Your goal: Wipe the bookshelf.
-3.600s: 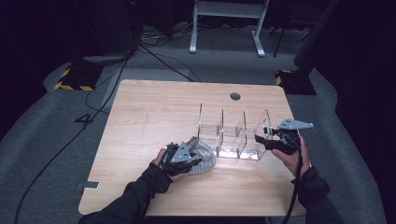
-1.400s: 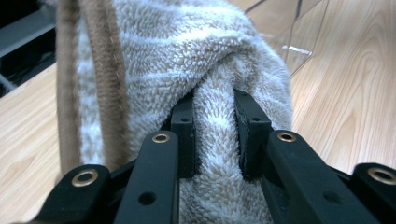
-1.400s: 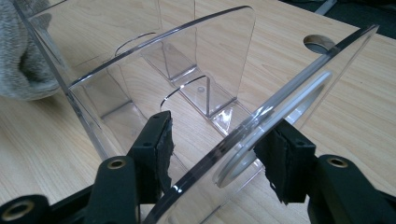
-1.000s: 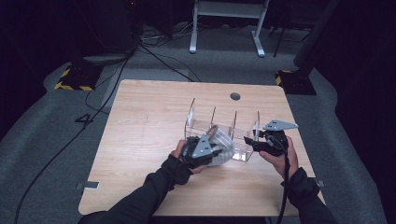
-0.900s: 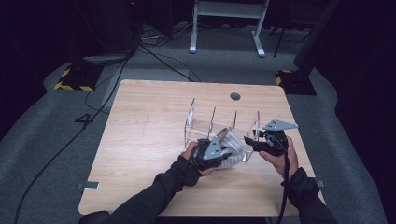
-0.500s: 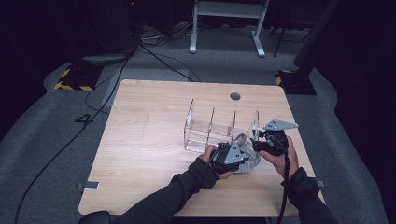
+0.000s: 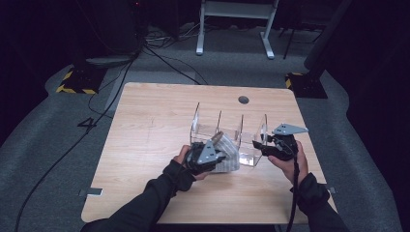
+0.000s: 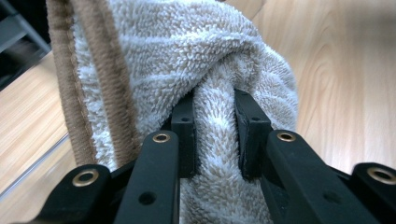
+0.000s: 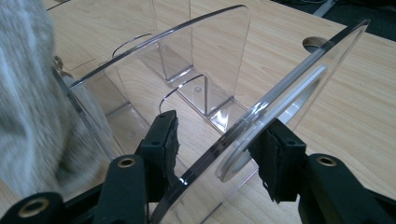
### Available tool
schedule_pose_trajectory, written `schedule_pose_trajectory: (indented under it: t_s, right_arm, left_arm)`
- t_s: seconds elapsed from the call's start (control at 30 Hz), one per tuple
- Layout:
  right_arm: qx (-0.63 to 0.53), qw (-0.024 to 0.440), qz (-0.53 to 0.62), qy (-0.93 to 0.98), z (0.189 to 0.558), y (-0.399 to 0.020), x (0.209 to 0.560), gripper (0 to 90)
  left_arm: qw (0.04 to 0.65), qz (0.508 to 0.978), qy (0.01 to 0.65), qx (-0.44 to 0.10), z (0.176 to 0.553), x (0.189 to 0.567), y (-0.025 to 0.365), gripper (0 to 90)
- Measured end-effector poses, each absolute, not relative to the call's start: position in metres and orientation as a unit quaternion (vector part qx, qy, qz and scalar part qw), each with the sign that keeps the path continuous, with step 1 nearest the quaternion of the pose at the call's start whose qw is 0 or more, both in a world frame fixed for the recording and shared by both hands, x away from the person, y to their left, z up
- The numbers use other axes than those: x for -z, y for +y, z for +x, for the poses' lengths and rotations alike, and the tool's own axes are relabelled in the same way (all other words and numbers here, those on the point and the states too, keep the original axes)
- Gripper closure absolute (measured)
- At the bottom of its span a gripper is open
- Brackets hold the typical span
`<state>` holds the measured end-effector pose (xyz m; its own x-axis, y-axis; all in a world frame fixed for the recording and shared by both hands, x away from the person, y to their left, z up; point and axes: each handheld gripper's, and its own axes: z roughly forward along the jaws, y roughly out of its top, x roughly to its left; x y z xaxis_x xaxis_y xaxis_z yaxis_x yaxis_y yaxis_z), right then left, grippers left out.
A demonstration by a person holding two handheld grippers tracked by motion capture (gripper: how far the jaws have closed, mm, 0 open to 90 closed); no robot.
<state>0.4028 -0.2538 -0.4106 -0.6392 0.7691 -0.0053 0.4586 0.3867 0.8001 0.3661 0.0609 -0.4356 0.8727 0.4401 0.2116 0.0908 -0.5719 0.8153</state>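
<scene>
Where the light wooden table (image 7: 159,121) stands on grey carpet, the room behind it is dark, with black cables trailing across the floor, a white frame leg at the back, and yellow-and-black striped blocks at 2 corners. A round cable hole (image 7: 243,99) sits near the table's far edge.

The left gripper (image 7: 205,157) is clamped tight on a fold of a cream towel (image 7: 227,153) with a brown hem. In the left gripper view the 2 black pads (image 8: 184,133) pinch a narrow ridge of the terry cloth (image 8: 187,56) between them, and the rest of the towel bunches above and around the jaws.

The right gripper (image 7: 268,147) stands at the right end of a clear acrylic rack (image 7: 227,128) with upright dividers. Its jaws have just been closing and straddle the end plate; in the right gripper view the right pad (image 9: 275,158) lies against the plate (image 9: 280,98), while the left pad shows a gap from it, so the jaws are at a middling width and not yet squeezing it.

The towel lies at the near side of the rack, just beside its middle dividers, touching the clear wall, and the left gripper holds it from the person's side. The right gripper is near the towel but apart from it, with 1 divider bay between them.
</scene>
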Motion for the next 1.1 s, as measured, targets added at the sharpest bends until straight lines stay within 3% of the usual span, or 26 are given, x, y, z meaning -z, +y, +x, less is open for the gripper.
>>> schedule_pose_trajectory:
  t_s: [0.2, 0.37, 0.47, 0.67, 0.87, 1.1]
  right_arm:
    - [-0.403, 0.193, 0.381, 0.809, 0.403, -0.253, 0.411, 52.2]
    - [-0.402, 0.193, 0.381, 0.81, 0.403, -0.251, 0.41, 52.3]
    - [-0.402, 0.192, 0.382, 0.809, 0.403, -0.251, 0.41, 52.3]
    - [-0.404, 0.191, 0.38, 0.81, 0.403, -0.252, 0.411, 53.9]
    - [-0.405, 0.19, 0.38, 0.809, 0.403, -0.252, 0.411, 54.3]
    - [-0.405, 0.19, 0.378, 0.811, 0.403, -0.252, 0.41, 55.7]
  left_arm:
    - [0.424, 0.855, 0.201, -0.221, 0.369, 0.434, 0.114, 73.6]
    - [0.448, 0.846, 0.205, -0.202, 0.37, 0.438, 0.118, 73.6]
    - [0.455, 0.848, 0.19, -0.192, 0.369, 0.438, 0.107, 73.7]
    - [0.462, 0.863, 0.105, -0.173, 0.361, 0.433, 0.027, 73.6]
    - [0.459, 0.869, 0.074, -0.168, 0.358, 0.436, -0.027, 73.7]
    - [0.454, 0.871, 0.08, -0.169, 0.361, 0.437, -0.036, 73.8]
